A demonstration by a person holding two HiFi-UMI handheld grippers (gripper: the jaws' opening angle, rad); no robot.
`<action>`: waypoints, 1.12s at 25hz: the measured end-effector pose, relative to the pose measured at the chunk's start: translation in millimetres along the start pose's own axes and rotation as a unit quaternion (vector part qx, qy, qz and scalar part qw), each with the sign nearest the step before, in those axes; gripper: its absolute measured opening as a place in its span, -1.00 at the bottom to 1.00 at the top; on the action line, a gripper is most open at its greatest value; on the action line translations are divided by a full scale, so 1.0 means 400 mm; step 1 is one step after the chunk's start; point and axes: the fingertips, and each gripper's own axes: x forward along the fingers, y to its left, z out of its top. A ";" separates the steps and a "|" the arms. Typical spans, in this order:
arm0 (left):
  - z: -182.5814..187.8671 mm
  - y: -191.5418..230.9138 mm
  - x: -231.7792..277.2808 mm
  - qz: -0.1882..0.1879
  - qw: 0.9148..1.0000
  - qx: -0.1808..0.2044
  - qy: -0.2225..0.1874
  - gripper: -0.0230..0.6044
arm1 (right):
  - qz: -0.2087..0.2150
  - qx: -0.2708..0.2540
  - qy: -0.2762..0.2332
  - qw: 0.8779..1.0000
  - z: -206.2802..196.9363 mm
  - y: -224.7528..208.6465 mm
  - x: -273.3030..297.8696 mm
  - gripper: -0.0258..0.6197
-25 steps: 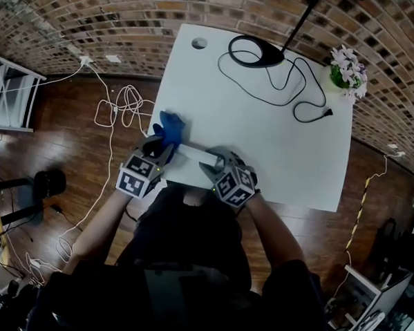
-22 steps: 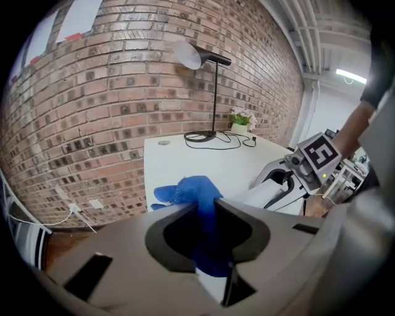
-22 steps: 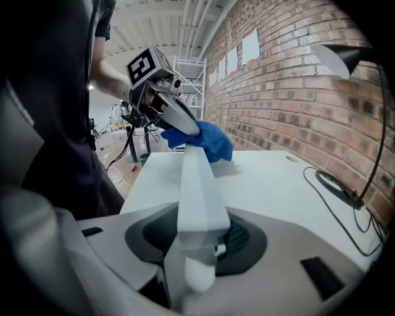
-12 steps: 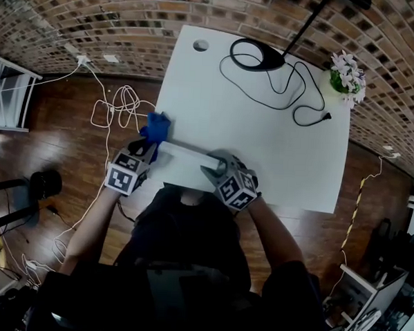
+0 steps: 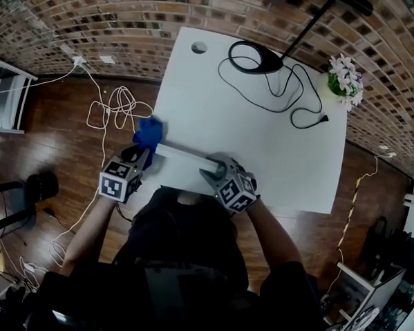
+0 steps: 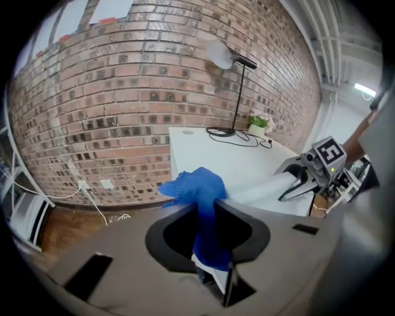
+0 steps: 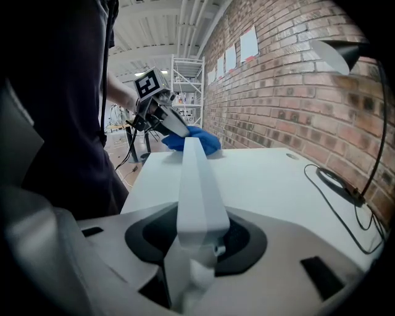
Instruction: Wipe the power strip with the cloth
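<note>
Two grips noted: my left gripper [image 5: 141, 153] clenches the cloth [image 5: 148, 132] at one end of the strip [image 5: 183, 153]; my right gripper [image 5: 209, 169] clamps its other end, at the table [image 5: 264, 130] edge.

Grey left gripper [image 5: 140, 153], right gripper [image 5: 210, 170], black-and-white marker cubes [image 5: 119, 180], dark top [image 5: 189, 236].

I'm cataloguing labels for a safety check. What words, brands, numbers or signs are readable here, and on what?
No readable text anywhere in these views.
Cube on the left gripper: black-and-white square pattern, no letters.
Right cube on the right gripper: the same kind of pattern.
Sheets on the brick wall: too blurred to read.
Power strip and blue cloth: no print shows.
</note>
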 end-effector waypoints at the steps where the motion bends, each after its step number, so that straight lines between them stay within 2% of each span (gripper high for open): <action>1: 0.006 -0.001 0.000 0.000 1.000 -0.005 -0.003 -0.67 | -0.001 0.000 0.000 1.000 0.001 -0.001 -0.001 -0.43; 5: 0.008 -0.026 0.014 -0.009 1.000 -0.009 0.000 -0.67 | -0.003 0.001 -0.001 1.000 0.007 0.000 -0.002 -0.43; 10: 0.010 -0.031 0.015 -0.003 1.000 -0.009 0.006 -0.68 | -0.001 0.000 -0.002 1.000 0.012 0.001 -0.001 -0.43; 14: 0.025 -0.048 0.020 0.007 0.998 0.061 0.020 -0.71 | -0.003 -0.001 -0.002 1.000 0.008 0.003 -0.006 -0.43; 18: 0.044 -0.059 0.015 0.015 0.996 0.082 0.022 -0.72 | -0.003 -0.002 -0.004 1.000 0.011 0.002 -0.001 -0.43; 23: 0.052 -0.083 0.012 0.053 0.986 0.156 0.034 -0.72 | -0.002 -0.002 -0.004 1.000 0.008 0.002 -0.003 -0.43; 25: 0.048 -0.088 0.012 0.068 0.981 0.175 0.042 -0.72 | -0.001 -0.003 -0.004 1.000 0.008 0.002 -0.002 -0.43; 28: 0.057 -0.115 0.014 0.061 0.979 0.193 0.039 -0.72 | -0.001 -0.004 -0.004 1.000 0.002 0.002 0.002 -0.43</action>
